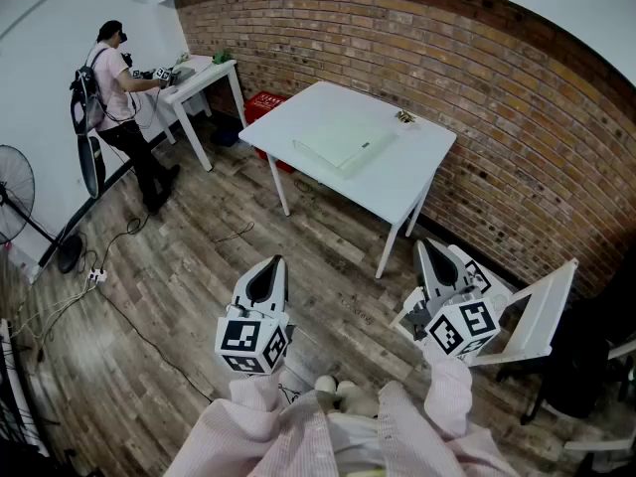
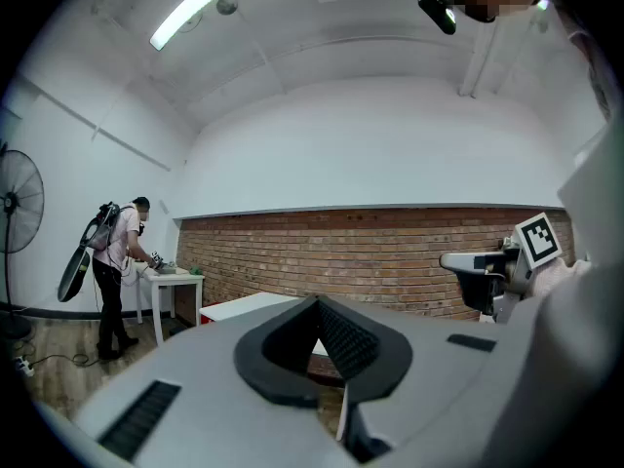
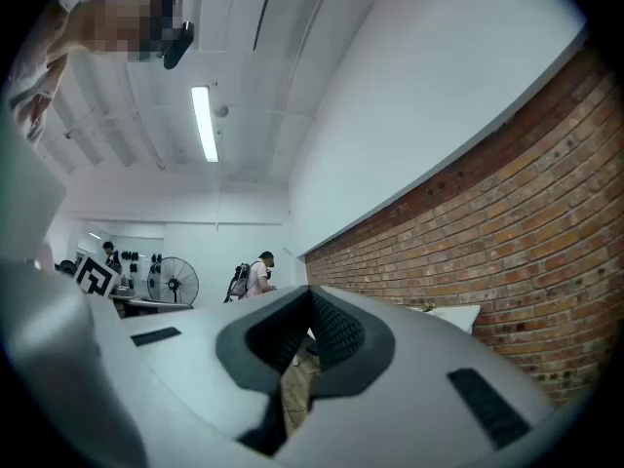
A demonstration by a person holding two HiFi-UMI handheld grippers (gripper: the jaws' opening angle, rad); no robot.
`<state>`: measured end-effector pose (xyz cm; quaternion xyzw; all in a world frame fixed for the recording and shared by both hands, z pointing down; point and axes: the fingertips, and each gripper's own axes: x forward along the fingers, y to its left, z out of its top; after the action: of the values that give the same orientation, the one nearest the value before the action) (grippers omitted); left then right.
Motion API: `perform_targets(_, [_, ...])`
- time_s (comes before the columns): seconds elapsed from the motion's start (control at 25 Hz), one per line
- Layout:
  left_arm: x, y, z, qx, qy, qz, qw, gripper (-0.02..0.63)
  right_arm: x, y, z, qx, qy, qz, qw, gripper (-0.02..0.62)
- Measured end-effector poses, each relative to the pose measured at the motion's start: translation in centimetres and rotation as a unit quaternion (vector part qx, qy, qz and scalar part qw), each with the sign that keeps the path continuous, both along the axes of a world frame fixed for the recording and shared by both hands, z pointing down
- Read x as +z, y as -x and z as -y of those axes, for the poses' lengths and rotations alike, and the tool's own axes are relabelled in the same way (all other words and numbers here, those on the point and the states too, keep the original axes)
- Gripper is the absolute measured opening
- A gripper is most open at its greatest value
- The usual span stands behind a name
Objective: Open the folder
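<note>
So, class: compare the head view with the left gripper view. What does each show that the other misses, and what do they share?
Only the head view shows the pale green folder, lying flat on the white table. Only the left gripper view shows the ceiling strip light and the left tool's shut jaws close up. Both show the brick wall, the table and the person with a backpack.
</note>
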<state>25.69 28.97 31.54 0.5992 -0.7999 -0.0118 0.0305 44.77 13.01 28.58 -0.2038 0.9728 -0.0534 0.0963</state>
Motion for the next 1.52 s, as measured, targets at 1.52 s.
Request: perform_targets(1.52, [4.3,3.2,4.5,-0.037,0.012,-0.048,0.9981,0.081,4.8,3.7,5.6,-0.011,0.072,-0.007,0.997,0.091])
